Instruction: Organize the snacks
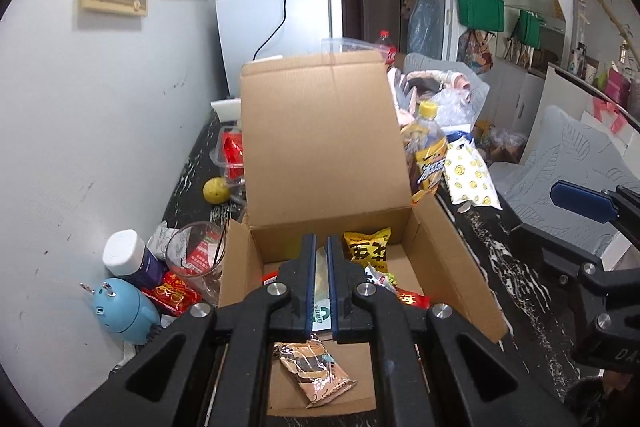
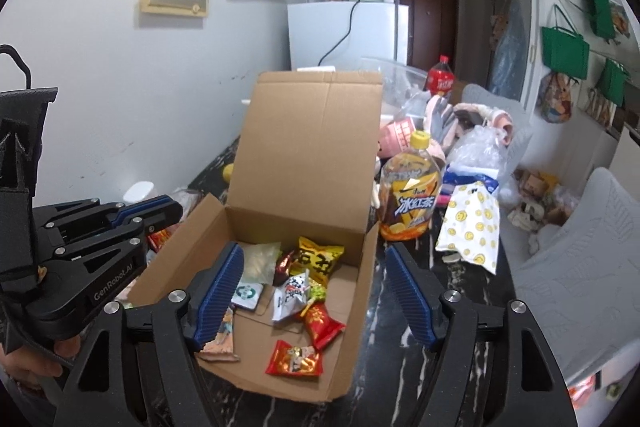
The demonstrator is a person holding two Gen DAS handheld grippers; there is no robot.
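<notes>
Clearly the left gripper (image 1: 322,287) is the one that matters now: in the left wrist view its blue-edged jaws stand nearly together at the lower centre of the frame, pinched on a thin white sachet (image 1: 320,301) with a green round mark. The sachet runs lengthwise between the fingers, pointing up the frame toward the back wall of the cardboard box (image 1: 452,267), and it hangs above the box's open floor, so the release I would expect is straight down rather than sideways. In the right wrist view the right gripper (image 2: 314,301) sits at the lower centre with its jaws spread wide and nothing between them, one blue finger over the box's left half and the other outside its right wall; it looks farther from any loose snack than the left. The box stands on the dark marbled table (image 2: 472,291) with its lid upright. Inside lie a yellow packet (image 2: 318,259) toward the back, a red packet (image 2: 294,359) near the front edge and a brown wrapper (image 1: 316,375) at the bottom of the left wrist frame. A yellow-capped tea bottle (image 2: 412,203) stands just right of the box. Whether the sachet touches anything beneath it I cannot tell.
</notes>
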